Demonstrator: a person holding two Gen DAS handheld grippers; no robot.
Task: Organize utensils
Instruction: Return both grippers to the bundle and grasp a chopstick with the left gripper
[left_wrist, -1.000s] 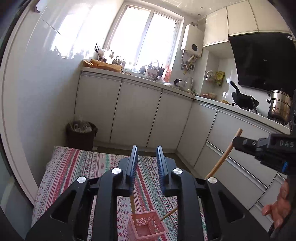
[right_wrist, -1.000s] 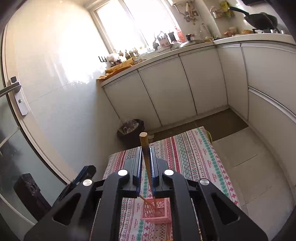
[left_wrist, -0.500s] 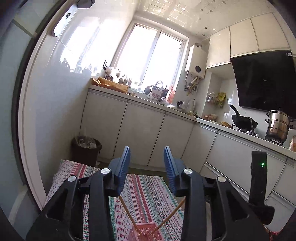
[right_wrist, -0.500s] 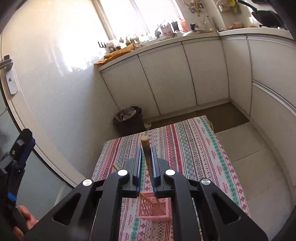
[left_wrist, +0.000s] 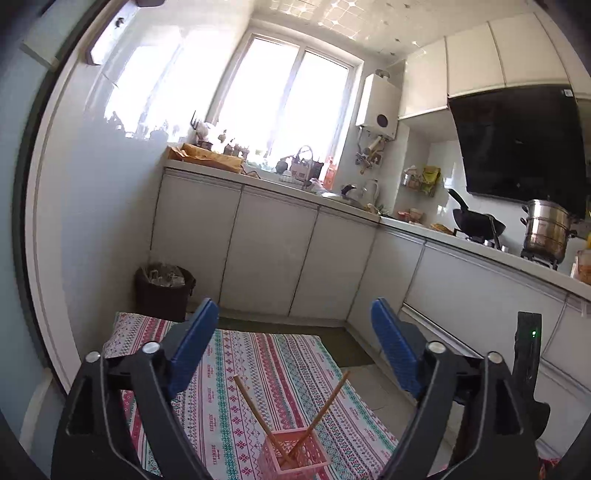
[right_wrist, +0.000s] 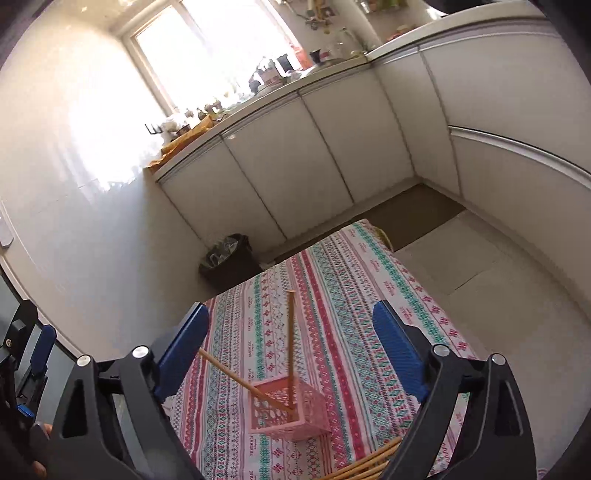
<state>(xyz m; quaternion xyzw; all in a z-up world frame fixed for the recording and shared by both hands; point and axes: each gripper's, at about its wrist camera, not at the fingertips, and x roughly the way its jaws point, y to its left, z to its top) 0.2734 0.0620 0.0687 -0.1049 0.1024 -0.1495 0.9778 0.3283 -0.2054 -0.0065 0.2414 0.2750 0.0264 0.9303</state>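
Observation:
A small pink plastic basket (right_wrist: 291, 411) stands on the striped tablecloth (right_wrist: 354, 295); it also shows in the left wrist view (left_wrist: 295, 459). Two wooden chopsticks lean in it, crossed: one (right_wrist: 290, 347) upright, one (right_wrist: 236, 376) tilted left. In the left wrist view they (left_wrist: 258, 410) form a V. My right gripper (right_wrist: 291, 332) is open and empty above the basket. My left gripper (left_wrist: 295, 332) is open and empty above it too. More wooden chopsticks (right_wrist: 369, 461) lie on the cloth at the near edge.
White kitchen cabinets (left_wrist: 266, 251) run along the far wall and the right side. A dark waste bin (right_wrist: 229, 264) stands past the table's far left corner. A wok (left_wrist: 476, 223) and steel pot (left_wrist: 546, 230) sit on the stove at right.
My right gripper opened and let go of the chopstick, which now leans in the basket. My left gripper opened wider. Both grippers rose and drew back from the basket.

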